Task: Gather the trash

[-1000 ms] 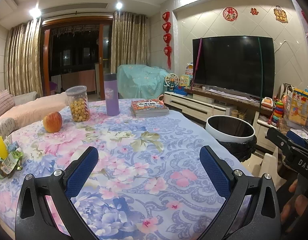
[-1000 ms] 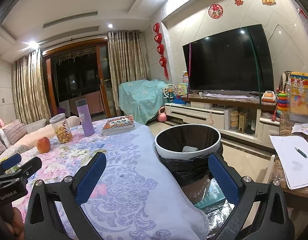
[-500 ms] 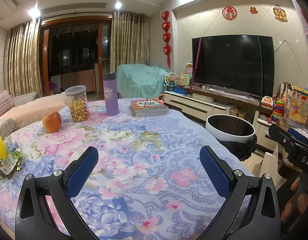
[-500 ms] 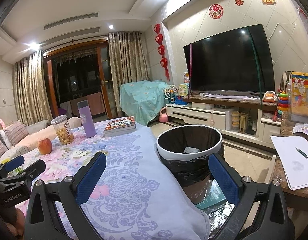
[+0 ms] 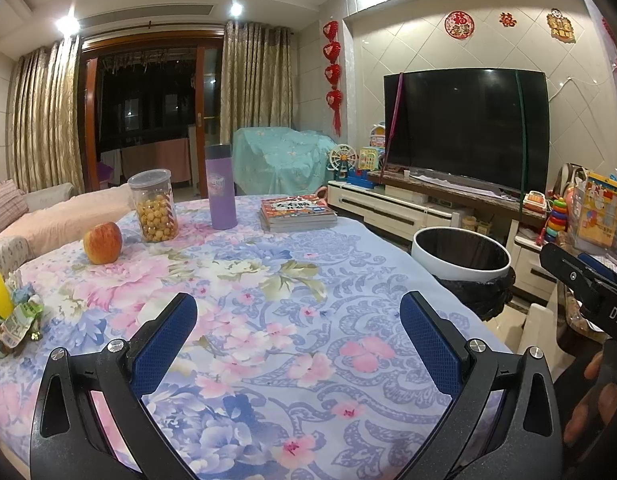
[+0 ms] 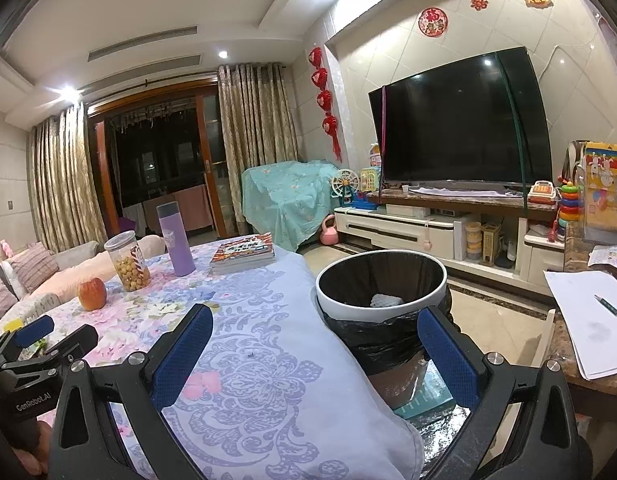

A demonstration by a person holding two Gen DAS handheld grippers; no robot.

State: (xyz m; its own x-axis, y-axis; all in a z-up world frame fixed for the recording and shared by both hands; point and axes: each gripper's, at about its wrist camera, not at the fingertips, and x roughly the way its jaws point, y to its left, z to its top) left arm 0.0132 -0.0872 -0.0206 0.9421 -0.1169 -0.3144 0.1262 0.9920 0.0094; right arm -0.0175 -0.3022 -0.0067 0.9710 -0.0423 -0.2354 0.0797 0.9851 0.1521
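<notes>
The left tongs [image 5: 298,318] are hanging spread wide over the flowered surface [image 5: 268,280], pinching nothing. The right tongs [image 6: 314,338] are likewise gaping with nothing between them, straddling the surface's edge and the trash bin [image 6: 382,308], which is standing just beside that edge with a black liner and a pale crumpled scrap [image 6: 386,300] lying inside. Crumpled wrappers [image 5: 14,320] are sitting at the surface's left edge, well apart from the bin. Farther back, an apple [image 5: 102,242], a snack jar [image 5: 153,205], a purple bottle [image 5: 220,186] and books [image 5: 296,214] are resting.

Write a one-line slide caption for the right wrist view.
Open right gripper hovers at the table edge facing a lined bin holding white trash.
</notes>
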